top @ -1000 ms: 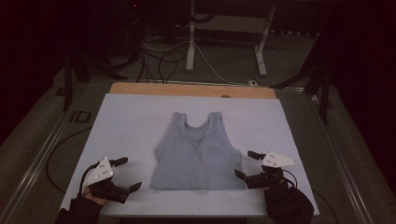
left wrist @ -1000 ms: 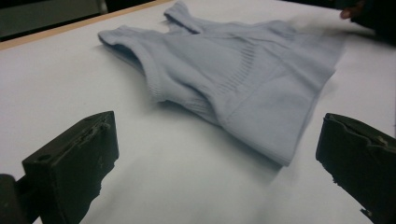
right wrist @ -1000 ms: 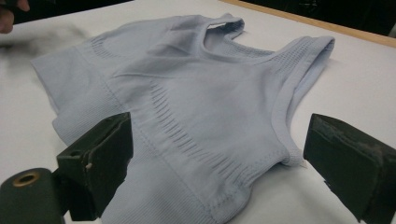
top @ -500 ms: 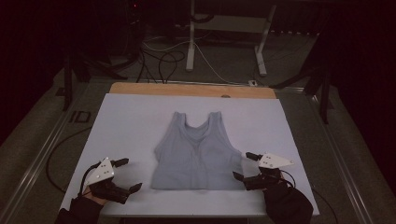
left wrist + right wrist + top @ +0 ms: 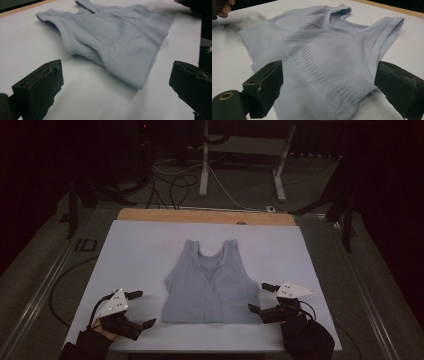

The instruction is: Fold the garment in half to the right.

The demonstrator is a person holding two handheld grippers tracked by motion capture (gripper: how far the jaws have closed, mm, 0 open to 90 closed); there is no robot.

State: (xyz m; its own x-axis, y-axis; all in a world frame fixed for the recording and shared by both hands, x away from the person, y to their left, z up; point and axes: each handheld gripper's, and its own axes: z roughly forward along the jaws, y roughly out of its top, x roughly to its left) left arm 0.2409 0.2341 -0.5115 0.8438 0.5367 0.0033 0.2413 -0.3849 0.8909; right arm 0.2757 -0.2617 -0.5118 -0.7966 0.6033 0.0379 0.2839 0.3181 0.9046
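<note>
A pale grey-blue sleeveless top (image 5: 211, 287) lies flat in the middle of the white table (image 5: 140, 250), straps away from me. My left gripper (image 5: 141, 309) is open, a short way left of the top's near-left hem corner (image 5: 140, 85), nothing between its jaws. At the top's right edge my right gripper (image 5: 259, 297) is open too, its jaws astride the near-right side seam (image 5: 352, 92) without closing on it. The top (image 5: 324, 57) spreads just ahead of the right jaws, and the top (image 5: 117, 40) lies a little farther from the left jaws.
A wooden strip (image 5: 205, 216) runs along the table's far edge. Beyond it stand a white metal stand (image 5: 205, 165) and loose cables (image 5: 170, 185) on the dark floor. Metal rails (image 5: 45, 285) flank the table. Bare white surface surrounds the top.
My right gripper has crept left toward the top's right edge. The left gripper has barely shifted. The top lies as before.
</note>
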